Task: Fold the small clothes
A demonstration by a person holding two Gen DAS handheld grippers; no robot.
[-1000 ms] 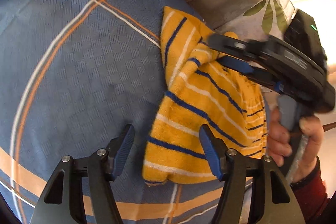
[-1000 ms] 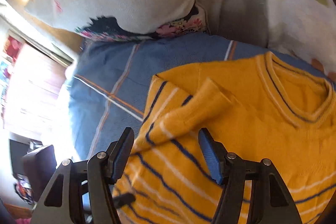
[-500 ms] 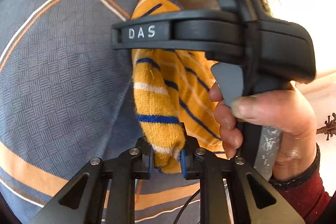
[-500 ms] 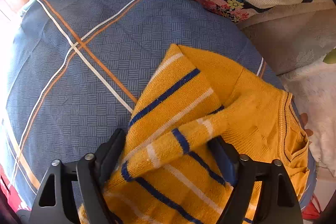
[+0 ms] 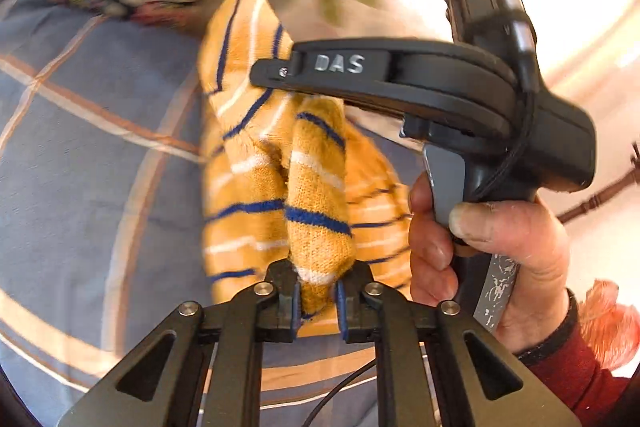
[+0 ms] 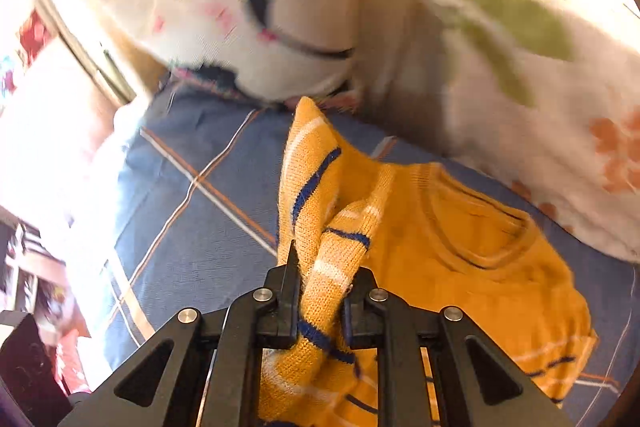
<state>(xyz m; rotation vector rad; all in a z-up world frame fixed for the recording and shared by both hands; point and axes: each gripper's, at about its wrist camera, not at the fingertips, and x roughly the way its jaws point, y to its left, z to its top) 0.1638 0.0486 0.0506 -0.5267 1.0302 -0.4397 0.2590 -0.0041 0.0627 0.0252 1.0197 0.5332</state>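
A small yellow knit sweater (image 5: 256, 187) with blue and white stripes lies bunched on a blue plaid bedspread (image 5: 100, 147). My left gripper (image 5: 317, 297) is shut on a striped fold of its edge. My right gripper (image 6: 322, 301) is shut on another striped fold of the sweater (image 6: 460, 255), whose neckline lies to the right. In the left wrist view the right gripper's black body (image 5: 440, 87) crosses above the sweater, held by a hand (image 5: 480, 247).
Cream pillows with floral and leaf prints (image 6: 400, 27) lie against the far edge of the bedspread (image 6: 200, 227), just beyond the sweater. The bed's left edge drops to a bright room (image 6: 48, 107).
My right gripper has closed on the sweater fold that was between its open fingers. Both grippers have lifted and swung toward the pillows with the sweater. The left gripper stays shut.
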